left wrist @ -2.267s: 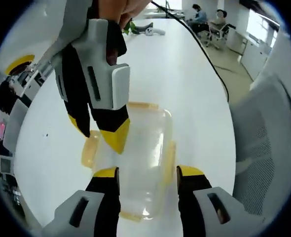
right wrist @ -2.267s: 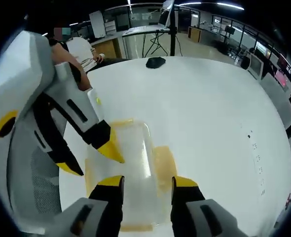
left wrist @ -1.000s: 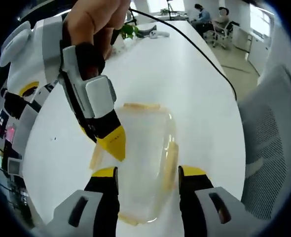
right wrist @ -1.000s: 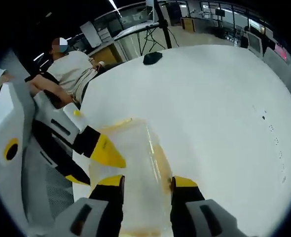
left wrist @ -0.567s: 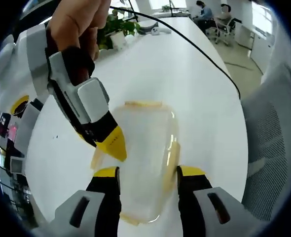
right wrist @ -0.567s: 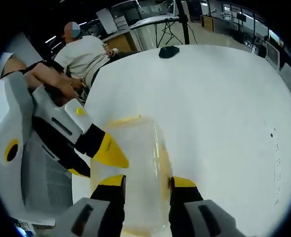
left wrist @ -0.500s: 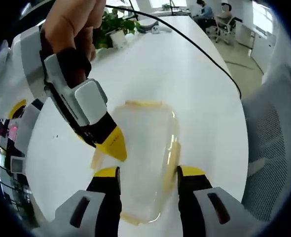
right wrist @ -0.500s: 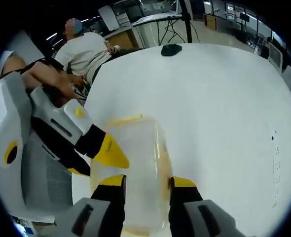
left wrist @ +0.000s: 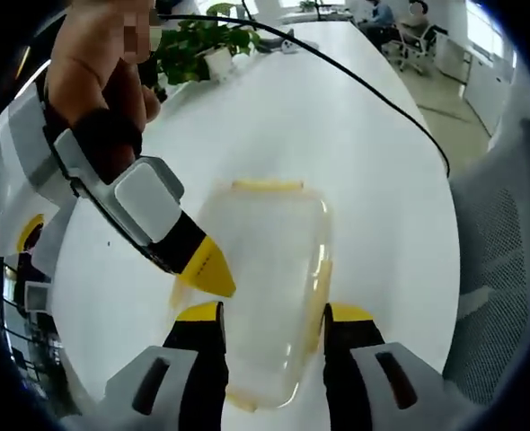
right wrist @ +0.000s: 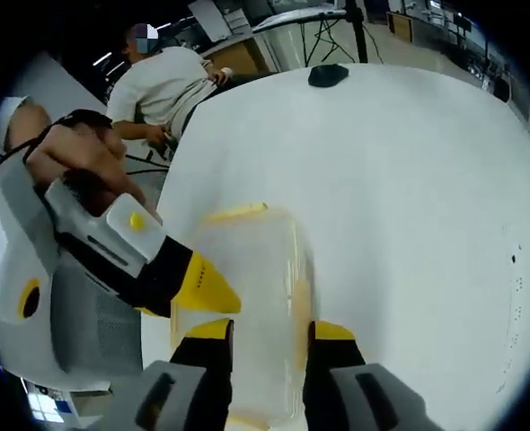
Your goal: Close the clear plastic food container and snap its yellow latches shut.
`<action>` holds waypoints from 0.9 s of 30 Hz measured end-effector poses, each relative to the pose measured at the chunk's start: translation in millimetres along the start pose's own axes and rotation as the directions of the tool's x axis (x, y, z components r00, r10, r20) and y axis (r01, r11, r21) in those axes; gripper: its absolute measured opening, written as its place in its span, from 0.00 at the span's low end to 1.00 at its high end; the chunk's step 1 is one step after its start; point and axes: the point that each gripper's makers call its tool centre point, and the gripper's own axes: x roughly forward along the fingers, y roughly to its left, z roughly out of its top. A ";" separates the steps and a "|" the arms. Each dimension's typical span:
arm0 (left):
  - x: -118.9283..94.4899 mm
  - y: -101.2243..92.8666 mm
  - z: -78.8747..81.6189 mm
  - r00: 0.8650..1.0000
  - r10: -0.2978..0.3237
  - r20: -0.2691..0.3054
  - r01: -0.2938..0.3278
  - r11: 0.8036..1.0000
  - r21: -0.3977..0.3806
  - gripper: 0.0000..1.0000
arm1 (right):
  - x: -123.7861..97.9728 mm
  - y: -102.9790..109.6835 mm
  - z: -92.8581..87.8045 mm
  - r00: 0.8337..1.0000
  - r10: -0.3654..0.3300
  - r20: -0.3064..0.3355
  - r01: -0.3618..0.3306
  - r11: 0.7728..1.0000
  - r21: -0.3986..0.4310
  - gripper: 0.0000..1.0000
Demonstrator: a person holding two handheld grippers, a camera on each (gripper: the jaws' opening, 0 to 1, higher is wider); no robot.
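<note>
The clear plastic container (left wrist: 269, 269) lies flat on the white table (left wrist: 337, 135), lid on top. Yellow latches show at its far end (left wrist: 265, 186) and along its right side (left wrist: 322, 280). My left gripper (left wrist: 272, 314) hangs open just above the near half of the lid. My right gripper (left wrist: 204, 269), held by a hand, reaches in from the upper left, one yellow tip at the lid's left edge. In the right gripper view the same container (right wrist: 251, 260) lies under my open right gripper (right wrist: 270, 330). There the left gripper (right wrist: 204, 287) touches its left side.
A potted plant (left wrist: 193, 45) and a black cable (left wrist: 373, 85) lie farther along the table. A grey mesh chair (left wrist: 507, 269) stands at the table's right edge. A black object (right wrist: 328, 75) sits at the far end, near a seated person (right wrist: 162, 85).
Both cameras have tilted and risen a little, showing more of the room. The grippers stay over the container, and the right gripper's tip has kept to the lid's left edge.
</note>
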 end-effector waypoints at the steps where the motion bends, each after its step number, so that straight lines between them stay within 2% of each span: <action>1: -0.2 0.4 0.2 1.000 -0.001 0.002 0.001 1.000 -0.001 0.38 | -0.7 -0.1 0.0 1.000 -0.001 -0.002 0.001 1.000 -0.001 0.28; 6: -0.7 -0.8 2.6 1.000 -0.002 0.001 0.002 1.000 0.002 0.39 | 1.3 2.1 -2.2 1.000 -0.013 -0.019 0.013 1.000 -0.008 0.28; 11: -1.6 -0.7 2.7 1.000 -0.001 0.008 0.001 1.000 0.001 0.39 | 0.9 3.1 -5.0 1.000 -0.017 0.010 0.017 1.000 -0.007 0.29; 18: -2.2 -0.8 3.5 1.000 -0.001 0.007 0.001 1.000 0.013 0.40 | 1.3 5.8 -4.2 0.999 -0.041 0.001 0.041 0.999 -0.023 0.30; 23: -3.4 -1.9 3.3 1.000 0.008 0.018 -0.008 0.999 0.032 0.41 | 0.5 5.7 -4.2 0.998 -0.066 0.012 0.066 0.998 -0.007 0.31; 27: -4.5 0.1 3.1 0.999 0.002 0.034 -0.004 0.999 0.044 0.42 | 0.2 7.2 -2.9 0.995 -0.086 0.054 0.085 0.996 0.017 0.32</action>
